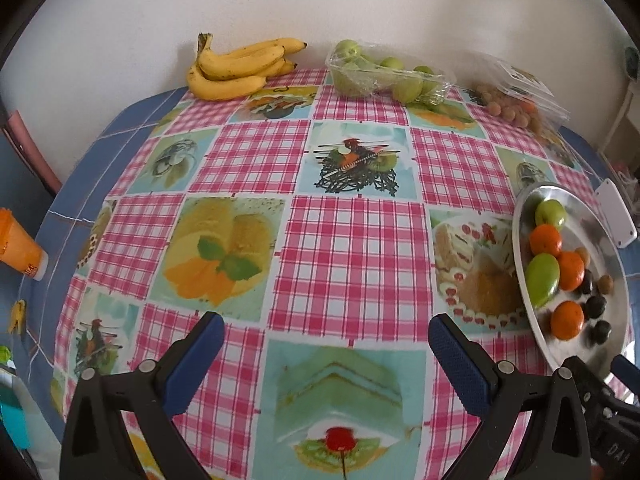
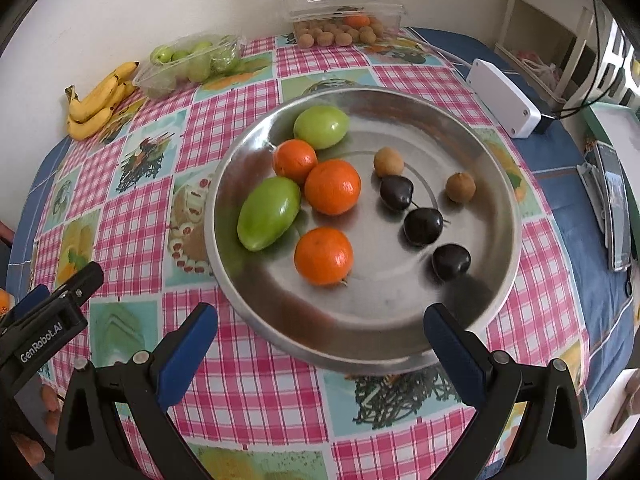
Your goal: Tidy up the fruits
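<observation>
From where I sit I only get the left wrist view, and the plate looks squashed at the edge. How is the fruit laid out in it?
Observer: On the plate, the green fruits and oranges fill the left half. The dark fruits and brown fruits sit apart on the right half.
Operator: Is the right gripper holding anything?
Observer: No. The right gripper is open and empty, and it hovers at the plate's near rim.
</observation>
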The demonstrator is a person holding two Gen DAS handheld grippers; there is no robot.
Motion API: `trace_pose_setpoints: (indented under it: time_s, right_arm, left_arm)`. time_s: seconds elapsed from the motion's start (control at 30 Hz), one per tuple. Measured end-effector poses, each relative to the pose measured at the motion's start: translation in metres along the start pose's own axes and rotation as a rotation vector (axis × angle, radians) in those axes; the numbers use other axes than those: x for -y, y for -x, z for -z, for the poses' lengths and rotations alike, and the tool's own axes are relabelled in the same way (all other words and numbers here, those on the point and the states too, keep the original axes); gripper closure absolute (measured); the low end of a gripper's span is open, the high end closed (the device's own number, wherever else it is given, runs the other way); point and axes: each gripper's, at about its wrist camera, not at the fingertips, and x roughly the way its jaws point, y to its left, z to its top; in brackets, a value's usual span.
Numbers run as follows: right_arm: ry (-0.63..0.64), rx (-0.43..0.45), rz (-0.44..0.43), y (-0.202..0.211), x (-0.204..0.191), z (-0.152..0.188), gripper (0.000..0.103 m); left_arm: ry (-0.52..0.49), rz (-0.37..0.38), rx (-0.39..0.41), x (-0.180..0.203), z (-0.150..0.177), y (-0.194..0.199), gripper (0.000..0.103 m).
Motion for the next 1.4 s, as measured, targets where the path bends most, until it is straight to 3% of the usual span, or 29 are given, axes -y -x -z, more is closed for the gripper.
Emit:
trace_pose_setpoints:
  time_s: [0.43,0.93,1.4]
  right_arm:
    - [-0.019,-0.003,-0.017,0.007,0.007,0.018,0.001]
    - [-0.025,0.051,-0.030,0.026,0.015,0.025,0.001]
    - [-0.004,0.049,-0.023,0.025,0.011,0.024,0.001]
  left_arm:
    - [-0.014,-0.022,0.028,-0.010,0.019,0.019,0.000]
    - [0.015,-0.025,0.019,-0.017,0.027,0.032,0.000]
    - [0.027,-0.041,-0.004,-0.025,0.025,0.030,0.000]
